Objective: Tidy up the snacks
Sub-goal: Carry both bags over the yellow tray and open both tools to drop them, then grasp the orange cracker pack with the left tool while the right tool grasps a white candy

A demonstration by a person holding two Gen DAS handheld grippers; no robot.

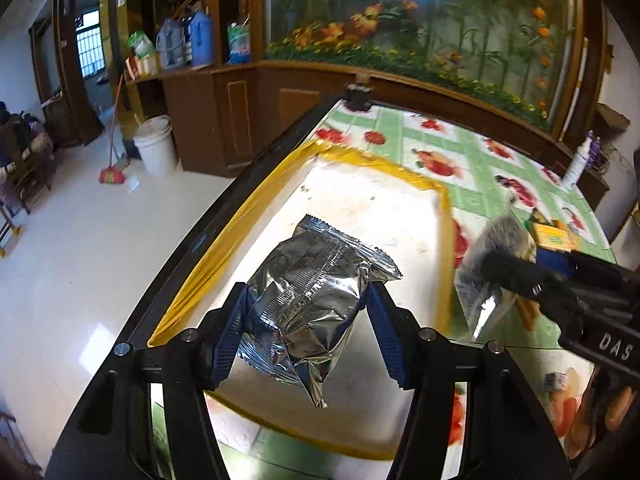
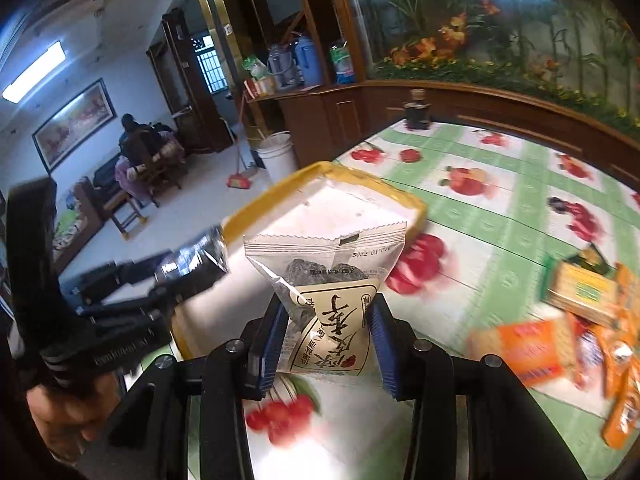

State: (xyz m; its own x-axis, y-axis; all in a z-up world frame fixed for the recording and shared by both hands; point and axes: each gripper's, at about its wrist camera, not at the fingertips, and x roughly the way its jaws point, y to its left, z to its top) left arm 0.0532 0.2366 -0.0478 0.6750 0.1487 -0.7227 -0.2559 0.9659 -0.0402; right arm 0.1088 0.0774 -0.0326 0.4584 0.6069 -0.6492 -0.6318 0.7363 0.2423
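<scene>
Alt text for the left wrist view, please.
The left gripper holds a silver foil packet above a white box with a yellow rim. At right, the right gripper carries a clear packet over a fruit-print tablecloth.

Bright daylight glares off the silver packet between the fingers — edges curve, snacks right of them smear.

We see a table covered by a glossy green-and-white checked cloth printed with red fruit. On it rests a shallow white tray rimmed in yellow tape by the table's left edge, and a loose pile of orange and yellow snack packets lies to the right. A small dark jar stands at the far edge, and a white bottle near the right edge.
</scene>
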